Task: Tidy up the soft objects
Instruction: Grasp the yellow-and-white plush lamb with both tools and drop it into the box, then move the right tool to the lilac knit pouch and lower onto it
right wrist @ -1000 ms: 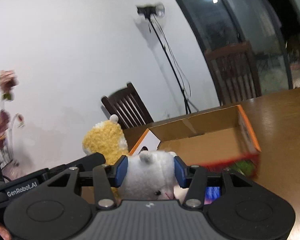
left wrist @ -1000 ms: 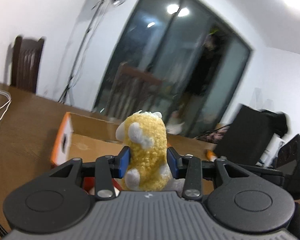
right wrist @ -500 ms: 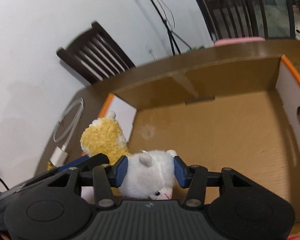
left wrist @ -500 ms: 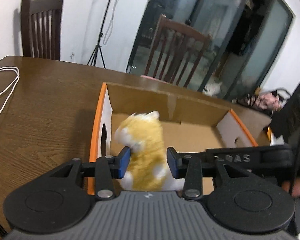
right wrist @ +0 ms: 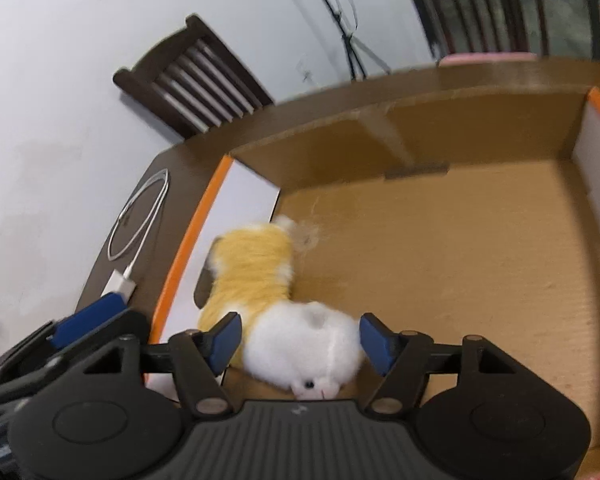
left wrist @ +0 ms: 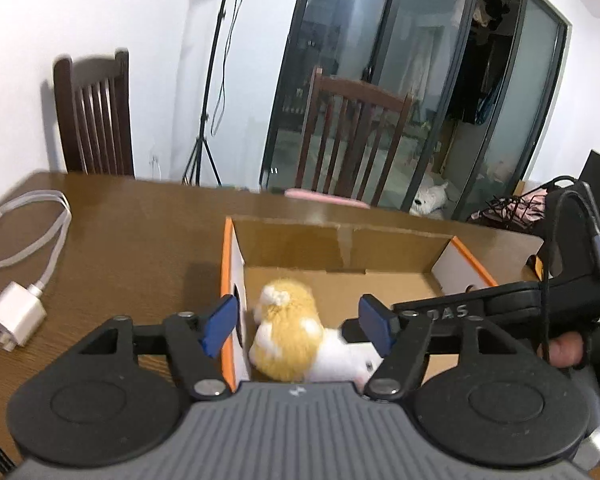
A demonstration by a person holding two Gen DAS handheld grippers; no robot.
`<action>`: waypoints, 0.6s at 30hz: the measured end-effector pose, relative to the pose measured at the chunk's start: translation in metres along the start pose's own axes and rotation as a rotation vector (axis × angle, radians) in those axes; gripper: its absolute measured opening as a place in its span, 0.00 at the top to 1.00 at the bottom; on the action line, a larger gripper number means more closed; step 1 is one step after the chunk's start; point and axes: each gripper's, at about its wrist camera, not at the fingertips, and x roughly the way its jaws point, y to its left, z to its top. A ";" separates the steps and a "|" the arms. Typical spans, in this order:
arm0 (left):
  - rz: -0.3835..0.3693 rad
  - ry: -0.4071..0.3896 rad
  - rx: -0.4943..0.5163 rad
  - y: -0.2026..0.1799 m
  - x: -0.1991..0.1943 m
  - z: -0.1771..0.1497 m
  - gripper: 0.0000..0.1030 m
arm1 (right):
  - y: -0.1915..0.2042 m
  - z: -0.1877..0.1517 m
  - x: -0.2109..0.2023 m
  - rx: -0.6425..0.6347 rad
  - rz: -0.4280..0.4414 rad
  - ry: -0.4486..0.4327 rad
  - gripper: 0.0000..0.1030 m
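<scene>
Our left gripper (left wrist: 298, 322) has just been opening; its blue pads stand clear on both sides of the yellow plush (left wrist: 287, 334), gripping nothing. Our right gripper (right wrist: 300, 340) has likewise just spread its jaws, and the white plush (right wrist: 306, 350) lies loose between them. Both toys rest on the floor of the cardboard box (right wrist: 460, 240), in the corner against its orange-edged left wall, touching each other. We judge this pair delivered; whether other soft things wait outside the box, we cannot tell. The yellow plush is shaggy with white patches, tipped onto its side; the white one is fluffy, face towards us.
</scene>
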 end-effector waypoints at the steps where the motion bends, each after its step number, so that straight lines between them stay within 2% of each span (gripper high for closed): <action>1: 0.008 -0.015 0.009 -0.002 -0.010 0.002 0.29 | 0.003 -0.001 -0.011 -0.013 -0.004 -0.023 0.37; 6: 0.044 -0.087 0.043 -0.011 -0.061 0.010 0.22 | 0.020 -0.012 -0.092 -0.118 -0.021 -0.157 0.31; 12: 0.079 -0.160 0.105 -0.028 -0.117 0.000 0.14 | 0.026 -0.044 -0.197 -0.252 -0.138 -0.353 0.21; 14: 0.080 -0.182 0.114 -0.037 -0.131 -0.004 0.11 | 0.027 -0.057 -0.222 -0.278 -0.166 -0.397 0.18; 18: 0.087 -0.210 0.130 -0.054 -0.152 -0.017 0.07 | 0.028 -0.081 -0.253 -0.297 -0.156 -0.448 0.16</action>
